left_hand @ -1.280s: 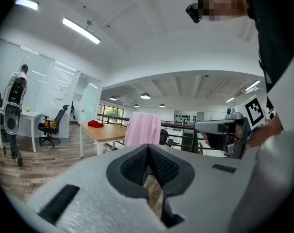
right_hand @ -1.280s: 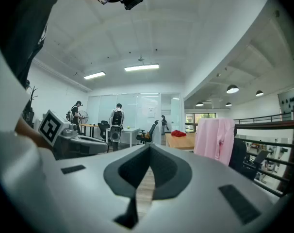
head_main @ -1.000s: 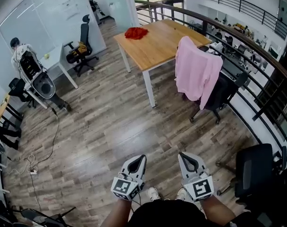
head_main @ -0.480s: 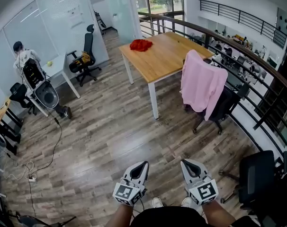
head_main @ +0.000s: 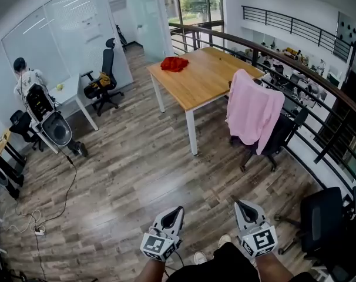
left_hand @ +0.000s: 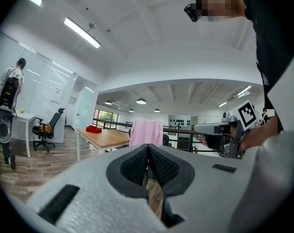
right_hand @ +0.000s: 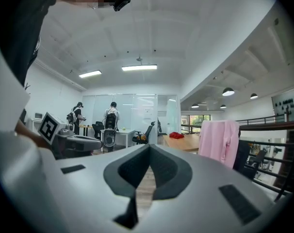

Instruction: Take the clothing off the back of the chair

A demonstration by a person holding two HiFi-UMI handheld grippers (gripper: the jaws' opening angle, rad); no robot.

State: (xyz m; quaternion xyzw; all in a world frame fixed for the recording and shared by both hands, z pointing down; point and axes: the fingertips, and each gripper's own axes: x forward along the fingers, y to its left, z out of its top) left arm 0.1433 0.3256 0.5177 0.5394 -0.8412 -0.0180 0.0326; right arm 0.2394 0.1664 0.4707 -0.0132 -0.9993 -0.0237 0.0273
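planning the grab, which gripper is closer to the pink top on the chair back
Right. The right gripper sits almost straight below the pink top in the head view; the left gripper is farther off to the left. Both are well short of it.

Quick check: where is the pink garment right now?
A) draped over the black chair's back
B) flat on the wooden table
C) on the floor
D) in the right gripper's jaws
A: the pink garment hangs over the back of the black chair beside the wooden table.
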